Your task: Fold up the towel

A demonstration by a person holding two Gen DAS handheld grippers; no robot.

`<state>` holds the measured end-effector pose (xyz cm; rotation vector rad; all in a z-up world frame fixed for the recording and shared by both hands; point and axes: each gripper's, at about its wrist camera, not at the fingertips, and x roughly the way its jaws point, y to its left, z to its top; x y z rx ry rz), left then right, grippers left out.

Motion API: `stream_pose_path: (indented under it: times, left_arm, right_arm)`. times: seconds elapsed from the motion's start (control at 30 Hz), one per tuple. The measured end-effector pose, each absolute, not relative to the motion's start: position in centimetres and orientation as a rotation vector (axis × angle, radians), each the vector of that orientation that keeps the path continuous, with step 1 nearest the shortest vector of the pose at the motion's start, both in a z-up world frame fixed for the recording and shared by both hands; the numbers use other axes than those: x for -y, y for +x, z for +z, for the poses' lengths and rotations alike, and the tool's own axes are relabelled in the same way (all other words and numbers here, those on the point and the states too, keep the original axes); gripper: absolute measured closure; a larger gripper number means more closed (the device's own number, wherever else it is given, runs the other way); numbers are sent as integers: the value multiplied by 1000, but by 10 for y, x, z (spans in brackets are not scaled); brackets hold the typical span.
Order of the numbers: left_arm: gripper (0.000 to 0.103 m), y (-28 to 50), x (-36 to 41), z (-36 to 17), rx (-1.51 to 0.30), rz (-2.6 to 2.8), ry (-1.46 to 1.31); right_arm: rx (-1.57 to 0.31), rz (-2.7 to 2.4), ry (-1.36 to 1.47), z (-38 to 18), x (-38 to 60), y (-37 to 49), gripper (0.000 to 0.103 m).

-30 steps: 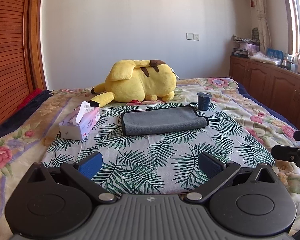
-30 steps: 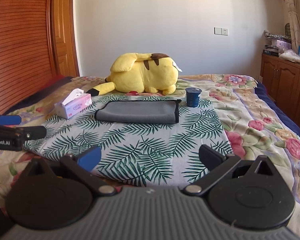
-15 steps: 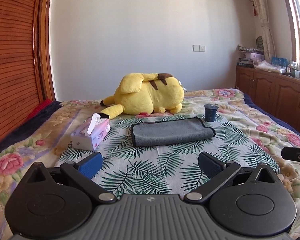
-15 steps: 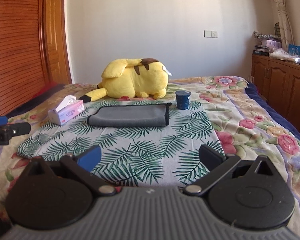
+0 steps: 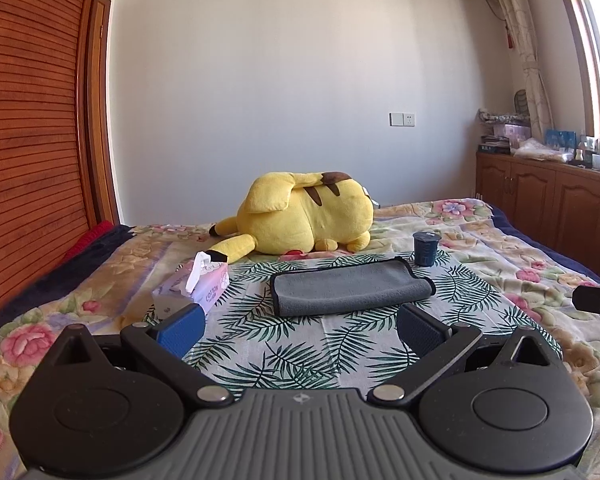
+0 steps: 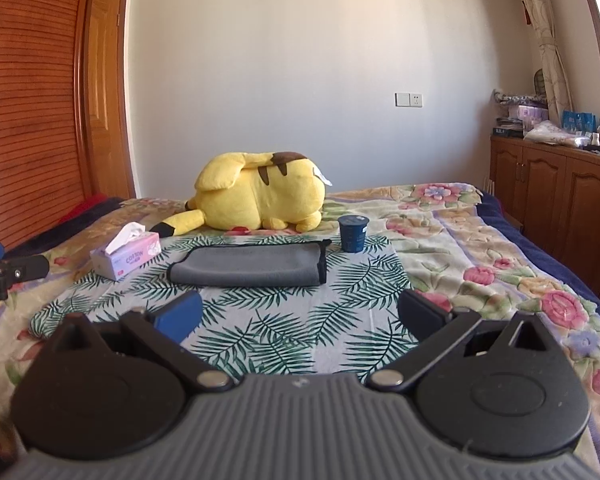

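Grey cloth first: the towel point(image 5: 350, 288) lies on the leaf-print sheet point(image 5: 292, 344) in the middle of the bed point(image 6: 500, 248), already doubled over into a long flat band with its dark-edged end toward the cup side. From the right wrist view the towel point(image 6: 246, 266) looks neat, no corner hanging loose. Over the last second both of my views have risen and drawn back from it; the towel now sits smaller and farther off than it did, and it has not shifted on the sheet. I take that to mean the fold is done, or nearly so, and I am pulling away rather than going in for another crease.

My left tool point(image 5: 300, 322) has its fingers spread wide with nothing between them, held above the near part of the sheet, well apart from the towel. My right tool point(image 6: 300, 314) is the same: fingers apart, holding nothing, and well short of the cloth.

Just beyond the towel's right end stands a dark blue cup point(image 6: 353, 233), close but not touching. A pink tissue box point(image 5: 198, 290) sits off the left end. Behind them a yellow plush toy point(image 5: 304, 218) lies on the flowered bedspread. If another fold is wanted, the cup is the thing I would watch.
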<state>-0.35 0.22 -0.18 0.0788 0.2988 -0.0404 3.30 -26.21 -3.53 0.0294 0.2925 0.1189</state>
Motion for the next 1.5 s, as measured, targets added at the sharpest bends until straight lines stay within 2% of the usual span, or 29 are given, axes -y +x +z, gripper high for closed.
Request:
stream_pose_path:
  times: [1.5]
  left_arm:
    - [16, -8, -2, -1, -290, -43, 76]
  right_arm:
    - [-277, 106, 21, -35, 261, 32, 0]
